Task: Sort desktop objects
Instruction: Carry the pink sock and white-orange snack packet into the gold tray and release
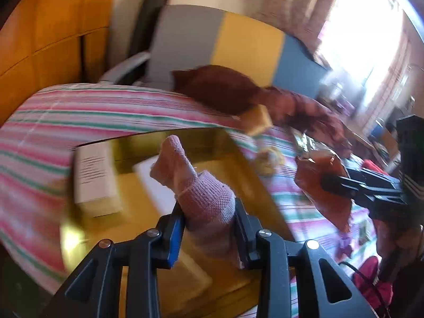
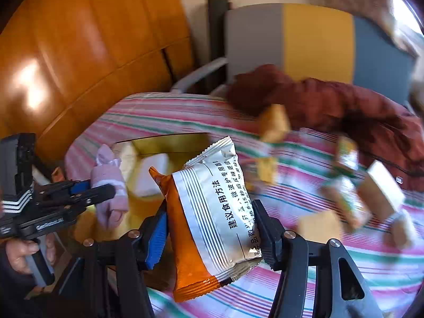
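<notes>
Left wrist view
Left gripper (image 1: 209, 228): its jaws are clamped on a pink sock (image 1: 204, 198), which stands up between the pads.
Sock place: above the open yellow box (image 1: 238, 175), over its inner floor.
Box content: one white packet (image 1: 95, 177) lies at the left side of the box, and another pale one is under the sock, blurred.
Right gripper (image 1: 334, 182): seen to the right of the box, holding an orange pack.
Advice: I judge the step is to bring the sock into the box; lower it over a free part of the floor before the jaws let go, so it does not hang on the wall.

Right wrist view
Right gripper (image 2: 212, 228): its jaws are clamped on a snack pack (image 2: 209, 212), silver and orange, with printed text.
Pack place: just right of the box (image 2: 169, 140), above the striped cloth (image 2: 331, 265).
Left gripper (image 2: 106, 189): over the box with the sock (image 2: 108, 185); a hand (image 2: 23, 249) holds its handle.
Advice: both grippers are near the same box, so one should go first.
Around: several small yellow packets (image 2: 275, 124) lie right of the box, blurred; a dark red garment (image 2: 331, 100) lies behind them.
In the way: the near wall of the box and the other gripper, I think.
</notes>
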{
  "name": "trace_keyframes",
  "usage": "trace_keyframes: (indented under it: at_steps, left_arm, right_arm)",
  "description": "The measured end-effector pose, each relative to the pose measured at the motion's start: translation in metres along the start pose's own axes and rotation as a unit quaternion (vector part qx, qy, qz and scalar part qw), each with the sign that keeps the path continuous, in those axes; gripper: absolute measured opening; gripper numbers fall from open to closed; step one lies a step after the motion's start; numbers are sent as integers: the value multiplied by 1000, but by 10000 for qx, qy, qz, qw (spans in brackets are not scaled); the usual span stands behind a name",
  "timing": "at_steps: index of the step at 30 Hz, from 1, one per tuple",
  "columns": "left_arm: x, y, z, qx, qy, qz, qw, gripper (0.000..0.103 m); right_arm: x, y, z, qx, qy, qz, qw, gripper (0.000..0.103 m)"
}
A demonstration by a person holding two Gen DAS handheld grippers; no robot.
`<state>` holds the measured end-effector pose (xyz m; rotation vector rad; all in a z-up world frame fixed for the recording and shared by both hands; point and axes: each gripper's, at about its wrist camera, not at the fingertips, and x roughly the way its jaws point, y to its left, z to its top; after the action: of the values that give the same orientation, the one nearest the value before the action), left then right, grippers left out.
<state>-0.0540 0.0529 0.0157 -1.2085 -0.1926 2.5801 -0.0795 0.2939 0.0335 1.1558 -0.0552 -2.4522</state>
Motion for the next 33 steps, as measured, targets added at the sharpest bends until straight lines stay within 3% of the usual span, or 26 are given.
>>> trace_keyframes:
  at_steps: [6,12,15,22,27,33]
  left_arm:
    - [-15,48,-9,-229,-83,548,9982,34]
    - [-13,71,-23,-290,46,808,9963,38]
    - [-14,76,-27,-350,86,809,9961,49]
    - [-34,88,-32,-642,-179,735,9951,54]
    - [-37,95,-38,-830,-150,725,9938,54]
    - [-39,80,-38,-634,-100,830,9945,54]
  right_arm:
    - [30,53,9,-60,45,438,9990,59]
    - [63,84,13,41,205,598,9980,59]
    - [74,89,16,173,219,603,9978,61]
    - [91,100,13,665,346,1406,9872,63]
    - [94,108,8,615,466,1434,9866,65]
    - [90,112,-2,508,514,1281,9891,69]
